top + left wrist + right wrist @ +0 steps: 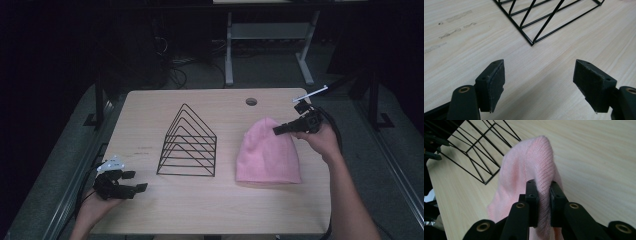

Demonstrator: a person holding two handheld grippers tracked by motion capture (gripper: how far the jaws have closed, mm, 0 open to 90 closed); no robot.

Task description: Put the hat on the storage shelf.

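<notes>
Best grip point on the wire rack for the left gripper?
Take the wire rack by one thin bar near its apex, coming from above with the jaws straddling that bar. The bars are slim and the peak is exposed and open, while the base lies flat on the table. The left gripper is open and free; the right gripper is pinching the pink beanie.

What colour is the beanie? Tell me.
Pale pink ribbed knit beanie, clearest in the right gripper view.

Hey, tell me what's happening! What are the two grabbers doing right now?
Right gripper shut on pink hat, pinching its edge. Left gripper open, holding nothing, near table's front corner. Black wire rack sits between them.
</notes>
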